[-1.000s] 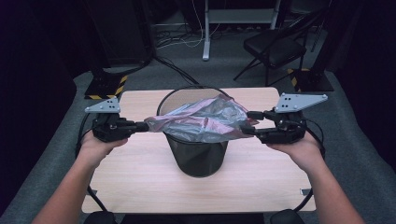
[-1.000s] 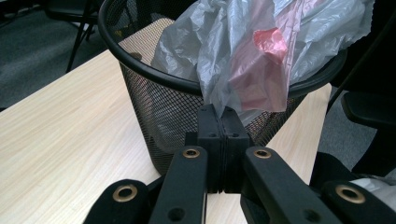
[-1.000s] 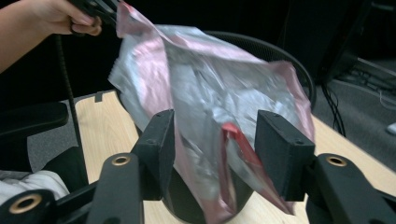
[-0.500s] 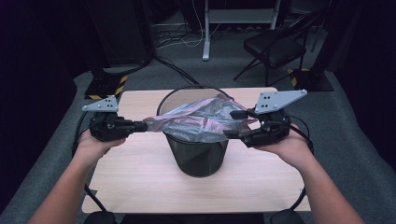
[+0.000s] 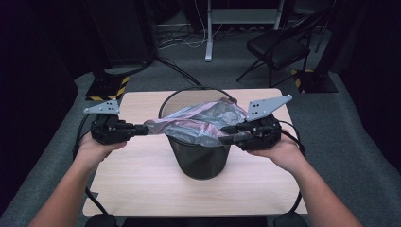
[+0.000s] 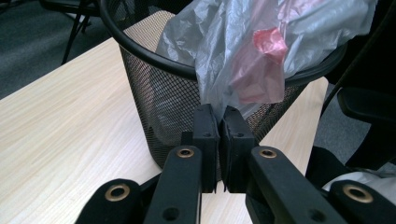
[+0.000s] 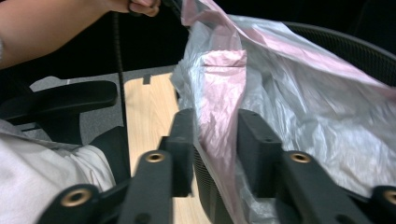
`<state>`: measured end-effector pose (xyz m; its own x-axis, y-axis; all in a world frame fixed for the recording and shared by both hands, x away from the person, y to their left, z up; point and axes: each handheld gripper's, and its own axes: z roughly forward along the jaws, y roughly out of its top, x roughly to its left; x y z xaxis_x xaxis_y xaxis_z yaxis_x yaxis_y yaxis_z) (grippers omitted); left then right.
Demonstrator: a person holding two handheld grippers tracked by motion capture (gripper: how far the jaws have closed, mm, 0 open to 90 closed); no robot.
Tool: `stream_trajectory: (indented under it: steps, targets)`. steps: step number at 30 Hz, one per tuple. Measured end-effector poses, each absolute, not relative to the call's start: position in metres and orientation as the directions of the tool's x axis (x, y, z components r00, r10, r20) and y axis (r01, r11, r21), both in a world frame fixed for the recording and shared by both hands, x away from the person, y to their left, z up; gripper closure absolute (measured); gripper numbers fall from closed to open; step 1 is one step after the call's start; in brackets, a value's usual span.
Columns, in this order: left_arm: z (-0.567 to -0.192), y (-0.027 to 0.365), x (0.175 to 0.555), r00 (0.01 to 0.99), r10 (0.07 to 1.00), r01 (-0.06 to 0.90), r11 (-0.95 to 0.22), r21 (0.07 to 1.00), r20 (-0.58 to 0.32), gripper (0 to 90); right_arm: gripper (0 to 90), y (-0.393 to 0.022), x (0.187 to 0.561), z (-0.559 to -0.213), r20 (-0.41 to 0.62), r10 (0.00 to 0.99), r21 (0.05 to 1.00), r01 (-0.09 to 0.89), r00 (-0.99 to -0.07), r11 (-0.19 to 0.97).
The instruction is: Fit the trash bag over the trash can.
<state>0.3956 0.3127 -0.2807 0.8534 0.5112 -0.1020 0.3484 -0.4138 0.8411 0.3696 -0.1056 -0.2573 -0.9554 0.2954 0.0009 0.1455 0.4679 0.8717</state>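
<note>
Nearest to the person, two forearms come in and each hand holds one hand-held gripper. The left hand-held gripper (image 5: 142, 128) is closed tight on the left edge of the plastic bag (image 5: 198, 122). The jaws of the right hand-held gripper (image 7: 215, 140) have just been closing; the right edge of the bag hangs between them, but a gap remains and the pads do not press on it yet. The one bag, grey with pink parts, lies stretched over the mouth of the one black mesh bin (image 5: 201, 158), which stands in the middle of the table (image 5: 142, 189). I judge the bag very light, thin, soft and slippery, easy to tear, so it is best taken at its edge. Behind the table stands one chair (image 5: 279, 47).
</note>
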Motion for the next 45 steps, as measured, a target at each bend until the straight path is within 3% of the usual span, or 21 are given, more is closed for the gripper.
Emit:
stream_trajectory:
  steps: [1,5,9,13,20,24,27,30,32,39,45]
  targets:
    - [-0.279,0.313,0.395,0.851,0.515,0.348,-0.410,0.843,-0.101,83.4,74.0,-0.105,0.367,-0.257,-0.003,0.284,0.876,0.135,-0.959,0.464]
    - [-0.267,0.315,0.390,0.841,0.533,0.341,-0.386,0.857,-0.094,62.0,86.4,-0.101,0.360,-0.255,-0.039,0.236,0.868,0.084,-0.971,0.489]
    - [-0.253,0.314,0.386,0.841,0.533,0.327,-0.367,0.871,-0.091,45.6,89.6,-0.093,0.357,-0.256,-0.063,0.207,0.846,0.058,-0.976,0.530]
    - [-0.241,0.309,0.390,0.827,0.556,0.330,-0.353,0.875,-0.087,38.5,89.6,-0.086,0.354,-0.258,-0.079,0.185,0.833,0.038,-0.979,0.553]
    - [-0.229,0.292,0.398,0.809,0.583,0.332,-0.347,0.877,-0.075,35.0,89.6,-0.081,0.354,-0.259,-0.080,0.174,0.826,0.033,-0.981,0.562]
    - [-0.225,0.284,0.403,0.787,0.616,0.338,-0.375,0.863,-0.040,40.6,89.6,-0.082,0.354,-0.259,-0.076,0.174,0.830,0.034,-0.982,0.557]
    - [-0.228,0.282,0.406,0.788,0.615,0.340,-0.399,0.852,-0.026,59.6,86.8,-0.083,0.354,-0.260,-0.070,0.178,0.834,0.040,-0.981,0.550]
    - [-0.235,0.283,0.406,0.796,0.605,0.332,-0.428,0.841,-0.007,77.6,76.9,-0.085,0.352,-0.263,-0.054,0.184,0.830,0.058,-0.981,0.554]
    - [-0.240,0.284,0.404,0.802,0.597,0.330,-0.447,0.832,0.003,84.4,68.6,-0.086,0.350,-0.266,-0.053,0.196,0.826,0.068,-0.979,0.560]
    - [-0.255,0.299,0.399,0.807,0.590,0.346,-0.450,0.823,-0.017,88.0,66.8,-0.095,0.346,-0.278,-0.061,0.259,0.819,0.100,-0.964,0.564]
    - [-0.266,0.320,0.400,0.794,0.604,0.384,-0.405,0.829,-0.073,88.2,57.1,-0.106,0.349,-0.287,-0.051,0.320,0.824,0.141,-0.946,0.549]
